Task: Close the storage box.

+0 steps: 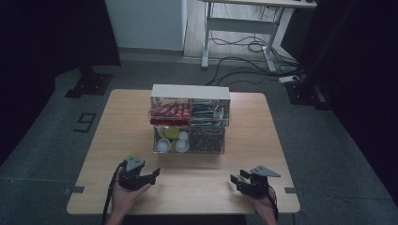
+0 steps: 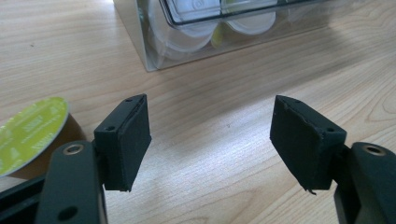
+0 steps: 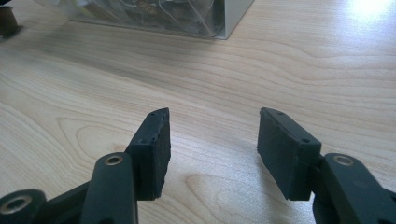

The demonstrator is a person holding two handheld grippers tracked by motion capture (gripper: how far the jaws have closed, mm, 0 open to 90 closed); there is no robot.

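A clear plastic drawer organiser [image 1: 190, 119] stands in the middle of the wooden table [image 1: 187, 187]. Its upper tier holds red packets [image 1: 170, 111] and darker packets. The lower drawer [image 1: 188, 139] holds round capsules and brown items. My left gripper [image 1: 155, 174] rests low at the near left, open, jaws pointing right. In the left gripper view its jaws [image 2: 210, 116] stand wide apart over bare wood. A green-lidded capsule [image 2: 30, 133] lies just outside the left jaw, and the drawer [image 2: 154, 51] is ahead. My right gripper [image 1: 237, 176] sits at the near right, open [image 3: 212, 123] and holding nothing.
The organiser's corner [image 3: 224, 18] lies ahead of the right gripper with bare wood between. A small dark object [image 3: 7, 21] sits at the far left of the right gripper view. Beyond the table are a desk frame [image 1: 244, 28] and floor cables [image 1: 248, 61].
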